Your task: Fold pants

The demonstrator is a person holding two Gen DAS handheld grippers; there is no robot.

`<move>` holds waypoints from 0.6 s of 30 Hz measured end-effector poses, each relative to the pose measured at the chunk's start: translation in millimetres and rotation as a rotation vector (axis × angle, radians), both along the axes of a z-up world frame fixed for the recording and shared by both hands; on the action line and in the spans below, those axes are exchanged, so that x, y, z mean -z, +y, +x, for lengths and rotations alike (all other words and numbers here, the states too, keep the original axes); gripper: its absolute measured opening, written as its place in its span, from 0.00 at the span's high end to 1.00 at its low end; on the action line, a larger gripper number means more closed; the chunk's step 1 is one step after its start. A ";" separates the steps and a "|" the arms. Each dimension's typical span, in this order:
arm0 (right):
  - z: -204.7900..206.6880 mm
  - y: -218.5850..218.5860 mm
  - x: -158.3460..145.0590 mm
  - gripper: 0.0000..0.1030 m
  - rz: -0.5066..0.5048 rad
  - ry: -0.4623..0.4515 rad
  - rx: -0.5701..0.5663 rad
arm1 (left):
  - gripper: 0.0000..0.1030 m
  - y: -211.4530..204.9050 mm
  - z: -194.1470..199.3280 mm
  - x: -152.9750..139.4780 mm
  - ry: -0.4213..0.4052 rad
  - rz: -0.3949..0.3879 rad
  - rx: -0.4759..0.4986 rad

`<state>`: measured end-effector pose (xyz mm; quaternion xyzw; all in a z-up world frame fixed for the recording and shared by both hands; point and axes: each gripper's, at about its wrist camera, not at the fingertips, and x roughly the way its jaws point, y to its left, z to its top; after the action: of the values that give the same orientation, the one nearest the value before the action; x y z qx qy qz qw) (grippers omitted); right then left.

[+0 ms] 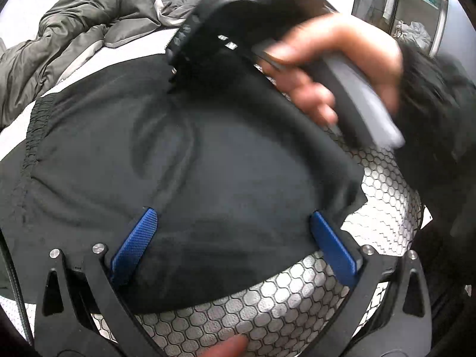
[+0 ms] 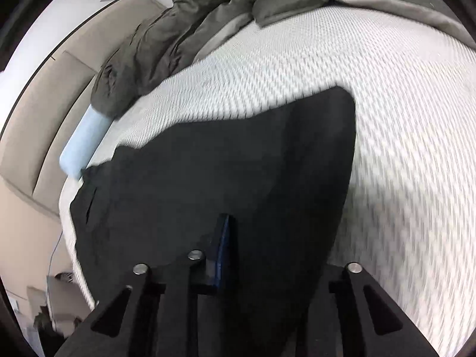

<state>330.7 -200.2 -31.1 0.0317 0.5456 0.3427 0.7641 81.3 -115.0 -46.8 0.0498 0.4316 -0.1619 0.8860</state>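
While the right gripper (image 2: 247,223) blurs across its own view, its jaws stand drawn in near the middle. They look clenched on a fold of the black pants (image 2: 238,148). One blue pad (image 2: 223,250) shows with cloth hard against it, and the other is hidden behind the raised fabric. From the left wrist view this gripper is a dark smear at the far edge of the pants, gripped by a hand (image 1: 333,68) in a dark sleeve.

The left gripper (image 1: 235,238) is released. Its two blue pads (image 1: 134,247) stand wide apart, with the near edge of the pants lying loose between them and neither pad pressing on it. A fingertip (image 1: 229,345) pokes in at the bottom of that view.

The pants are spread over a white mattress (image 1: 297,297) printed with a dark honeycomb pattern. The gathered elastic waistband (image 1: 35,128) sits at the left, and soft creases run through the middle of the cloth. In the right wrist view the dark fabric reaches from the gripper toward the mattress's left edge.

An olive quilted blanket (image 1: 74,29) lies rumpled along the far side of the mattress, apart from the pants.
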 end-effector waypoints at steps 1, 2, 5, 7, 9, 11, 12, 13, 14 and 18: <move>8.8 5.2 -1.3 0.80 -0.012 -0.019 0.003 | 0.01 -0.2 -0.4 0.2 0.000 -0.002 0.002; 12.1 -1.6 -4.4 0.80 -0.023 -0.027 0.011 | 0.01 -0.4 -1.1 0.6 -0.001 -0.004 0.002; 33.3 2.3 -5.0 0.80 -0.032 -0.049 0.036 | 0.00 -3.0 -1.5 0.3 -0.003 -0.004 0.004; 40.2 -1.8 -5.8 0.79 -0.036 -0.052 0.051 | 0.00 -3.5 -1.8 -0.3 0.001 -0.010 0.006; 35.7 -14.6 -8.6 0.71 -0.024 -0.046 0.071 | 0.00 -1.5 2.4 -1.3 -0.001 -0.014 0.010; 12.8 -35.8 -12.0 0.61 0.020 -0.023 0.092 | 0.01 1.6 3.3 -4.9 0.001 -0.035 0.019; -0.1 -45.4 -11.8 0.61 0.042 -0.012 0.093 | 0.01 5.6 4.7 -7.5 0.007 -0.062 0.021; -20.2 -60.4 -10.3 0.61 0.071 -0.006 0.087 | 0.01 9.5 5.5 -9.8 0.011 -0.084 0.020; -31.9 -69.7 -8.6 0.61 0.091 -0.004 0.088 | 0.01 15.8 6.7 -13.0 0.015 -0.120 0.007; -79.2 -96.5 -2.3 0.77 0.150 -0.015 0.098 | 0.01 36.8 11.2 -18.7 0.015 -0.194 -0.065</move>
<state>251.5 -296.7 -28.9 0.1130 0.5107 0.3451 0.7794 92.5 -78.2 -28.1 -0.0516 0.4220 -0.1744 0.8882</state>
